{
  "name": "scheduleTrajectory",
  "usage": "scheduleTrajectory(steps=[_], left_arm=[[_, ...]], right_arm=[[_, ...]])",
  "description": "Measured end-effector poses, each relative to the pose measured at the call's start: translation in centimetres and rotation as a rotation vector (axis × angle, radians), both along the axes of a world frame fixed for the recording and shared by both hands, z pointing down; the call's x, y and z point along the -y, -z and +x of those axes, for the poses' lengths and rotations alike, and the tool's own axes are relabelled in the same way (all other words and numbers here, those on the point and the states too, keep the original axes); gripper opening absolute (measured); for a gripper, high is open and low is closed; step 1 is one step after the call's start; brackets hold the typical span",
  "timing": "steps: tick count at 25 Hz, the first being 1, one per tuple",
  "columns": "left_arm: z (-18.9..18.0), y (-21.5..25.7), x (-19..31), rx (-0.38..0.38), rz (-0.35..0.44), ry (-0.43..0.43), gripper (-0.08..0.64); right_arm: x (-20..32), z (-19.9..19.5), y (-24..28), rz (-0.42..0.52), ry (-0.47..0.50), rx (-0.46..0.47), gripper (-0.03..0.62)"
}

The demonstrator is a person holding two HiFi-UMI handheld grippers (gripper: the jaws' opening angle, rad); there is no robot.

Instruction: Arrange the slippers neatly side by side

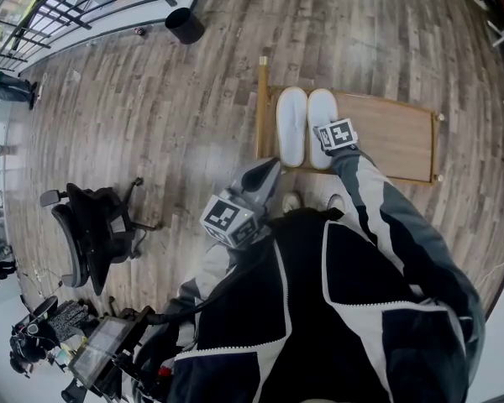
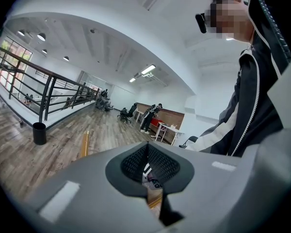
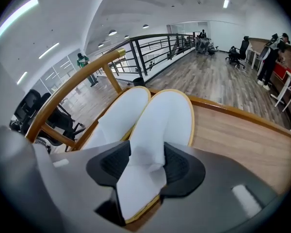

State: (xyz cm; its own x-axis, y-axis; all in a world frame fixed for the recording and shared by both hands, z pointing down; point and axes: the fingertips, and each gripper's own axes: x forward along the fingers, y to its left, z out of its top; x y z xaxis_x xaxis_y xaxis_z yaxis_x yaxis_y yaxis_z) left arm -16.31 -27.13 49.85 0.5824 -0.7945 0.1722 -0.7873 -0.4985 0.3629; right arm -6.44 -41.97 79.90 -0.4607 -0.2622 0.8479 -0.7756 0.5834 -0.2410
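Two white slippers lie side by side on a low wooden rack: the left slipper and the right slipper, toes pointing away from me. In the right gripper view the left slipper and the right slipper touch along their edges. My right gripper is at the right slipper's heel end. Its jaws stand open, with a creased fold of that slipper's white upper between the pads. My left gripper hangs back near my body, shut and empty.
The rack has a raised wooden rail on its left side and bare board to the right of the slippers. A black office chair stands to my left, a black bin and railing farther off. My shoes are near the rack.
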Motion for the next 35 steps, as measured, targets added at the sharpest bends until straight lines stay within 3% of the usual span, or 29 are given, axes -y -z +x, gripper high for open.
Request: scheduleTrajectory(steps=[10, 17, 23, 29, 35], left_arm=[[2.6, 0.7, 1.5, -0.026, 0.042, -0.082, 0.02], [5.9, 1.6, 3.1, -0.053, 0.077, -0.149, 0.02], [8.6, 2.6, 4.8, -0.072, 0.106, -0.181, 0.02], [12.1, 3.9, 4.8, -0.065, 0.148, -0.245, 0.02], [14.5, 4.9, 4.8, -0.048, 0.157, -0.272, 0.02]], right_arm=[[0.7, 0.9, 5.6, 0.085, -0.05, 0.119, 0.189], [-1.6, 1.5, 18.3, 0.369, -0.01, 0.348, 0.09], [-5.4, 4.8, 28.6, 0.575, 0.02, 0.507, 0.009], [-8.6, 9.2, 32.8, 0.644, 0.008, 0.561, 0.003], [-9.6, 13.5, 32.4, 0.647, -0.072, 0.601, 0.003]])
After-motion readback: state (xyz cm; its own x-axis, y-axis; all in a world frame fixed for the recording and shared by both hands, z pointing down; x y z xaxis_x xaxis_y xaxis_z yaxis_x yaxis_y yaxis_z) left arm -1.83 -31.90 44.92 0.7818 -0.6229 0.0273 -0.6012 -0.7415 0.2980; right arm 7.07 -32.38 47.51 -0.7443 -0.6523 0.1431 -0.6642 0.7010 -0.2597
